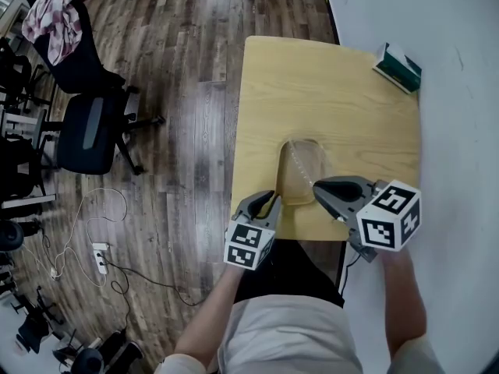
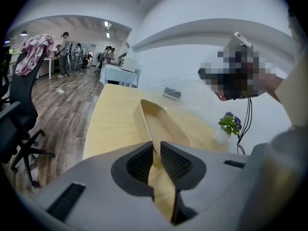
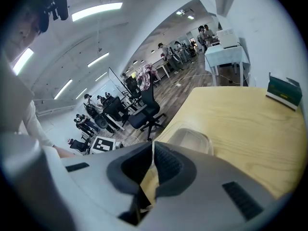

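You have one clear bag (image 1: 301,170) at the near edge of the tabletop (image 1: 335,104), held between your two claws. Your left claw (image 1: 272,200) is closed tight on the bag's left rim, and your right claw (image 1: 318,185) is pinched onto its right rim. One green box (image 1: 397,66) sits at the far right corner. Two chairs (image 1: 87,127) stand on the floor to the left.

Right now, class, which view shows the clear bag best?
The head view: the whole clear bag lies on the table, pinched by the left gripper and right gripper. The left gripper view shows it end-on; the right gripper view only part.
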Tool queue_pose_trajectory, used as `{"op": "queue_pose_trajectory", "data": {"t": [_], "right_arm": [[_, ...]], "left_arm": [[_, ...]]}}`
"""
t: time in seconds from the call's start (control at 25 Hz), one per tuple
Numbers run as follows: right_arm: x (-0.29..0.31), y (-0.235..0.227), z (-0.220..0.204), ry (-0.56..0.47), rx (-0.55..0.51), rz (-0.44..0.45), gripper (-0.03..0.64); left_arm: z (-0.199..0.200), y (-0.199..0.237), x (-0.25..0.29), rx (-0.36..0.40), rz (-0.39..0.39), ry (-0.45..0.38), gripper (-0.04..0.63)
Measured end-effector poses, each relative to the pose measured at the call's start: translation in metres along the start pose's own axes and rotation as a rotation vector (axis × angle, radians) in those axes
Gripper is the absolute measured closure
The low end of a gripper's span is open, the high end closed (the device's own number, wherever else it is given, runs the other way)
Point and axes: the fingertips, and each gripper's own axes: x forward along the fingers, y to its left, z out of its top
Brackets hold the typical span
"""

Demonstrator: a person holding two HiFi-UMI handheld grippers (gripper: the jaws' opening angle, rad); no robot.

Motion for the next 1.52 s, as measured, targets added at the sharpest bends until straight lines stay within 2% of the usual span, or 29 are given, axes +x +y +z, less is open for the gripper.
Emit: {"op": "queue_pose_trajectory", "data": {"t": [0.28, 0.48, 0.76, 1.12, 1.52], "right_arm": [[-0.016, -0.010, 0.011, -0.047, 0.004, -0.032, 0.598], [-0.026, -0.018, 0.017, -0.079, 0.013, -0.057, 0.598], [-0.031, -0.011, 0.012, -0.093, 0.008, -0.067, 0.598], [-0.037, 0.006, 0.011, -0.139, 0.003, -0.073, 0.598], [-0.043, 0.029, 0.012, -0.221, -0.008, -0.136, 0.595]], "left_arm": [[-0.016, 0.002, 0.000, -0.003, 0.015, 0.031, 0.551], [-0.016, 0.000, -0.006, -0.039, 0.013, 0.015, 0.563], [-0.019, -0.003, -0.012, -0.031, 0.026, 0.006, 0.563], [-0.002, -0.004, -0.027, -0.003, 0.024, -0.013, 0.563], [0.038, -0.023, -0.061, 0.055, -0.053, -0.070, 0.563]]}}
